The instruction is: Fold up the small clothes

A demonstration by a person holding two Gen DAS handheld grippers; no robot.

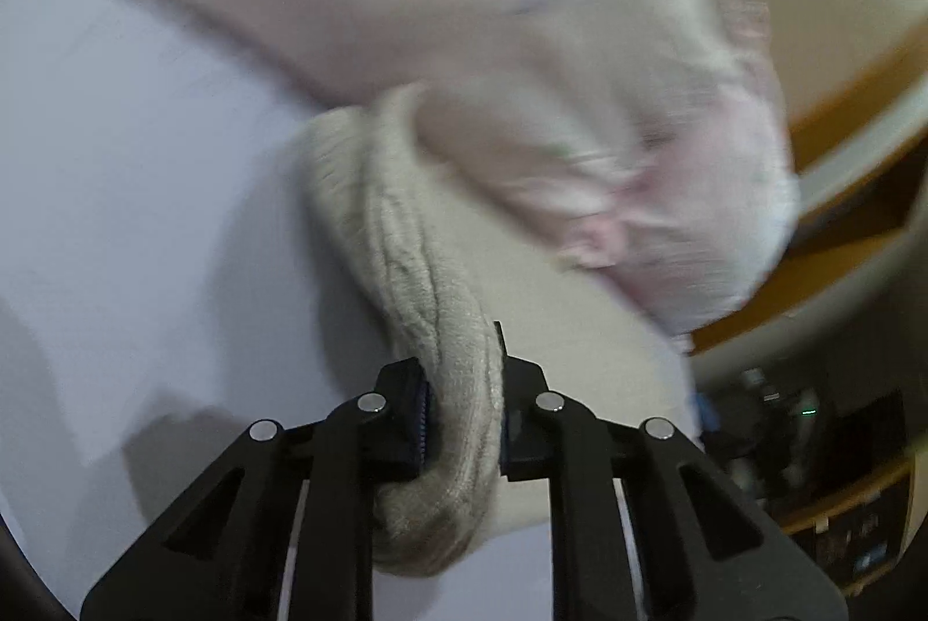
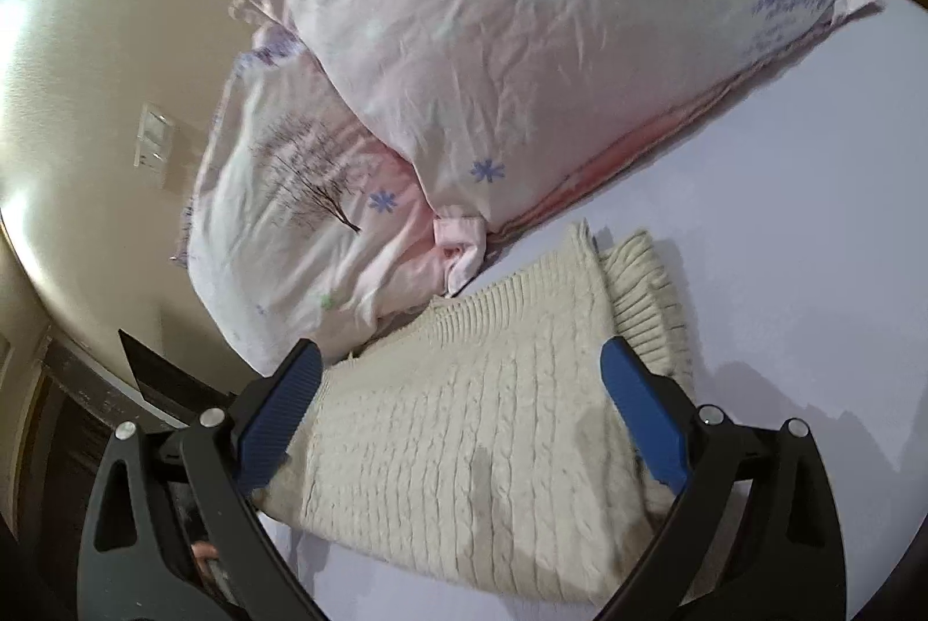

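A cream cable-knit sweater (image 2: 464, 424) lies on a pale lilac bed sheet (image 2: 783, 192), with a ribbed edge (image 2: 644, 284) at its far right. My right gripper (image 2: 461, 409) is open, its blue pads (image 2: 284, 412) spread to either side above the knit, holding nothing. In the left wrist view my left gripper (image 1: 464, 418) is shut on a bunched fold of the same sweater (image 1: 406, 238), which rises from the jaws toward the pillow. That view is motion-blurred.
Two pink-and-white patterned pillows (image 2: 522, 12) (image 2: 301, 192) lie stacked just beyond the sweater, against a beige wall (image 2: 87, 41) with a light switch (image 2: 152, 142). The pillow fills the upper left wrist view (image 1: 464, 12). Wooden furniture (image 1: 858, 99) and a dark shelf (image 1: 823, 447) stand past the bed's edge.
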